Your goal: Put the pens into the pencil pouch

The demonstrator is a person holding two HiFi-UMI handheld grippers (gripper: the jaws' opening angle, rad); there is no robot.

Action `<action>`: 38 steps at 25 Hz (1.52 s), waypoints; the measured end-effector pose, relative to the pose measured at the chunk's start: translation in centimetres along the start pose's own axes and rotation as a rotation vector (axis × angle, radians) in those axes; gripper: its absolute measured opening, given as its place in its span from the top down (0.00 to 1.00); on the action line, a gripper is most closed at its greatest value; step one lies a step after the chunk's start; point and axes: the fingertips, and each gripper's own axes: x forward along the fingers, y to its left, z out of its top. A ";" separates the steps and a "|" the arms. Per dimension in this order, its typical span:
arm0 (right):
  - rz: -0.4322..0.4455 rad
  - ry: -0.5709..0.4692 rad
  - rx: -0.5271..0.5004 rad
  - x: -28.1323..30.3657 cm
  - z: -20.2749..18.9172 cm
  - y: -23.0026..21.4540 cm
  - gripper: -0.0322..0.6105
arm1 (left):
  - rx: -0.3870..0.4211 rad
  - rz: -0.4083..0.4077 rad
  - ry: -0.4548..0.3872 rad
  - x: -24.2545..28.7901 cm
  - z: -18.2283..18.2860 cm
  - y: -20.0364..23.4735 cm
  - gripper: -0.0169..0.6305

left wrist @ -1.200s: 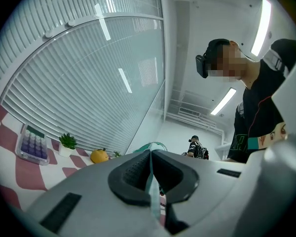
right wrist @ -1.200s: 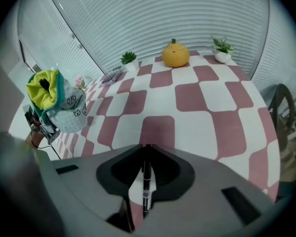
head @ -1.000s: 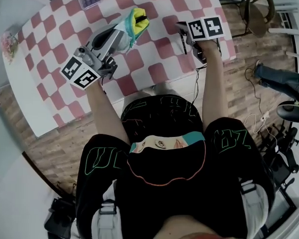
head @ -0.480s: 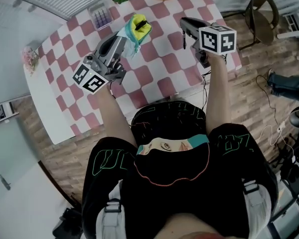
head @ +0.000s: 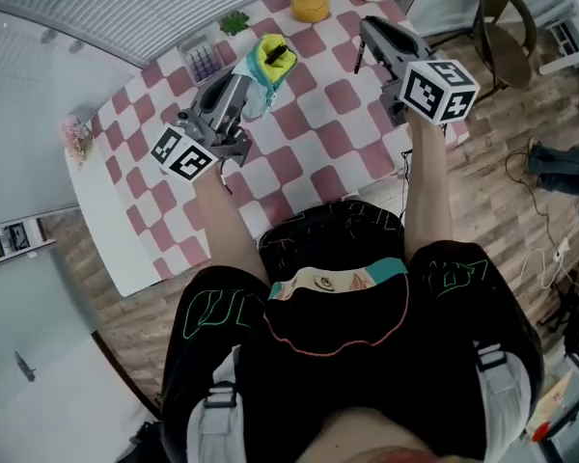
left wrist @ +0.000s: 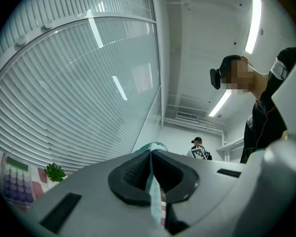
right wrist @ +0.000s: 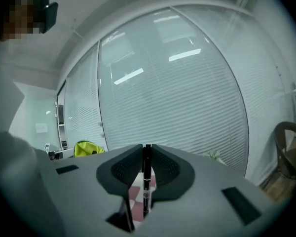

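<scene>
Fabric of the pencil pouch (left wrist: 152, 201) runs as a thin teal strip between the jaws of the left hand-held gripper (left wrist: 150, 176), which are pressed together on it at the pouch's edge. In the head view the pouch, teal outside and yellow inside, sticks up from that gripper's tip above the pink-and-white checked surface (head: 304, 152). To the right, well apart from the pouch, the right hand-held gripper (right wrist: 146, 163) pinches a black pen (right wrist: 146, 189) by its upper end. The pen hangs straight down below the jaws, over the right part of the surface.
</scene>
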 end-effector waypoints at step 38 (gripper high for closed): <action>0.179 -0.479 0.071 -1.9 11.7 9.7 0.86 | 0.028 0.003 0.016 0.5 0.2 -1.0 0.97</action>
